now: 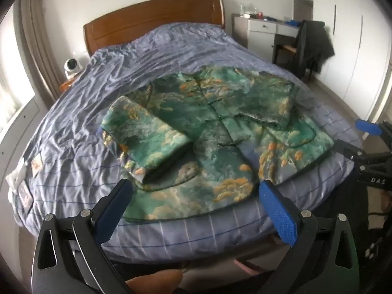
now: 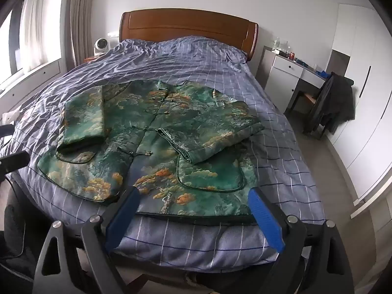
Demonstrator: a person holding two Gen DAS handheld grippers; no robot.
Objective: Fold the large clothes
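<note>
Soft daylight enters from the window (image 2: 31, 36), overexposed there; room evenly lit, shadows faint; strong fisheye curvature, dark vignetted corners.

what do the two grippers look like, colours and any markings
Both are alike: the left gripper and the right gripper each have two flat blue textured pads mounted on black angular linkage arms with round silver pivot bolts. In the left wrist view the right gripper's black body at the frame's right edge bears white letters "DAS". No sleeves are visible.
</note>
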